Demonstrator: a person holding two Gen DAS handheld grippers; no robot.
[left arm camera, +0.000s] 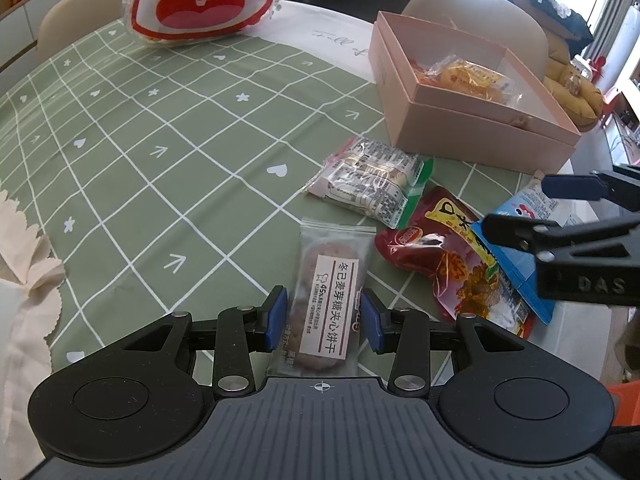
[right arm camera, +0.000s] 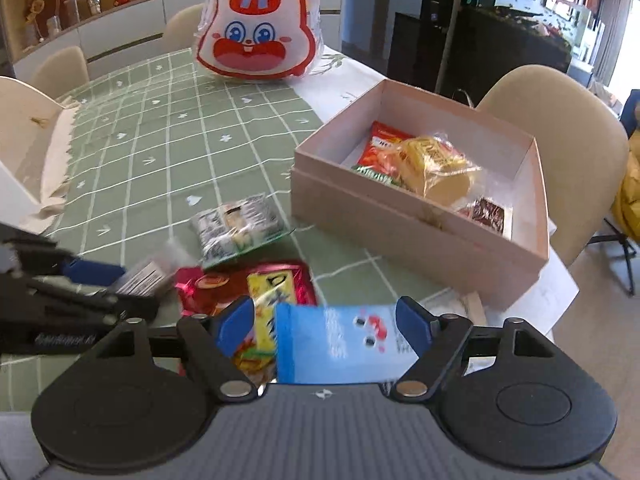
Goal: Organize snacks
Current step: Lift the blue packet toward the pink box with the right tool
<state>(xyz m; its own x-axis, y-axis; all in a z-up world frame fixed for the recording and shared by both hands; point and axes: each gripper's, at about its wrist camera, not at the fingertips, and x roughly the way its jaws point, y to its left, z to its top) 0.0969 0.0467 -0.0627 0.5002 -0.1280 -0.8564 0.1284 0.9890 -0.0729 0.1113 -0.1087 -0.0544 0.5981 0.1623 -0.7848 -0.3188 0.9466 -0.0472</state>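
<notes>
Four snack packets are left outside the pink box [right arm camera: 400, 216]. A biscuit packet [left arm camera: 332, 300] is seated between the spread left gripper [left arm camera: 326, 316] fingers, ungripped; a blue packet [right arm camera: 340, 344] between the spread right gripper [right arm camera: 324, 324] fingers. Beyond the fingertips, several snacks are already boxed. A green checked tablecloth [left arm camera: 160, 140] and chairs are seen.

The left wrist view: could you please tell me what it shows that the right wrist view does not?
Left only: the left gripper flanking the clear biscuit packet, its label readable. Right only: a dark red packet in the near corner of the pink box. Both: the rabbit bag, red snack bag, blue packet and box.
</notes>
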